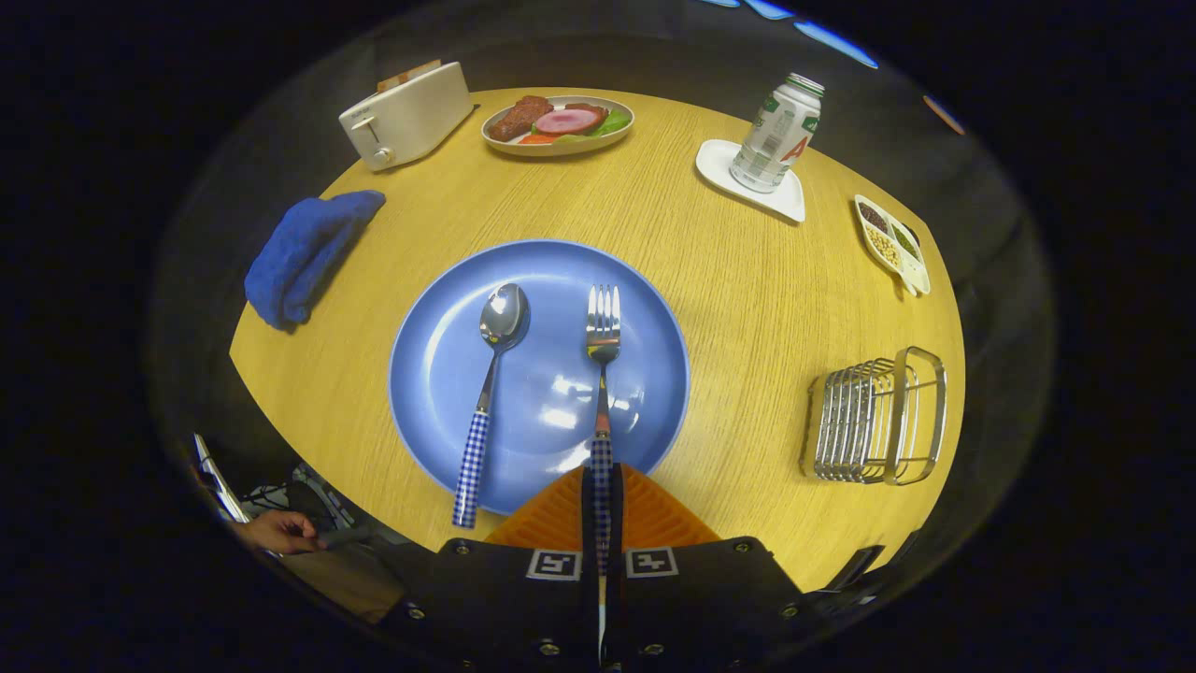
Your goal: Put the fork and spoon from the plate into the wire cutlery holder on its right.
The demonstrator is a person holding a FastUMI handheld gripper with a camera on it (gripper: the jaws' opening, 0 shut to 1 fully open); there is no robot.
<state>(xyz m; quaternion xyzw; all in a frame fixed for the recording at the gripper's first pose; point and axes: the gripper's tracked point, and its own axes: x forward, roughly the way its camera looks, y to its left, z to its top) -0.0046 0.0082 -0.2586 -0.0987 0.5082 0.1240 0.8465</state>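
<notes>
While clamped on the checked blue-and-white handle of the steel fork (603, 374), gripper (603, 500) fingers pressed together on either side of it, tines pointing away over the round blue plate (439, 374).

Left to right across the scene: hand (278, 531) of a person low beside the table edge; crumpled blue cloth (304, 252) on the wood; white toaster (406, 117) at the far side; steel spoon (491, 393) with matching checked handle, lying on the plate just left of the fork, handle end overhanging the near rim; oval dish of play food (559, 123) beyond the plate; white coaster (752, 182) carrying a green-and-white can (777, 133); small divided white tray of beans and grains (892, 243); chrome wire cutlery holder (878, 416) well apart to the right of the plate, nothing visible in it.

Judged best for this step: lift straight up until the tines clear the plate rim, keep the squeeze firm so the thin handle cannot pivot, carry rightward, tip the fork toward upright above the holder's open top, lower between the wires before releasing. Likely risk: tines catching a wire or nudging the light holder sideways. Spoon not yet handled.

Round table (747, 308) of pale yellow wood grain, smooth and level; dim dark surroundings beyond its edge.
</notes>
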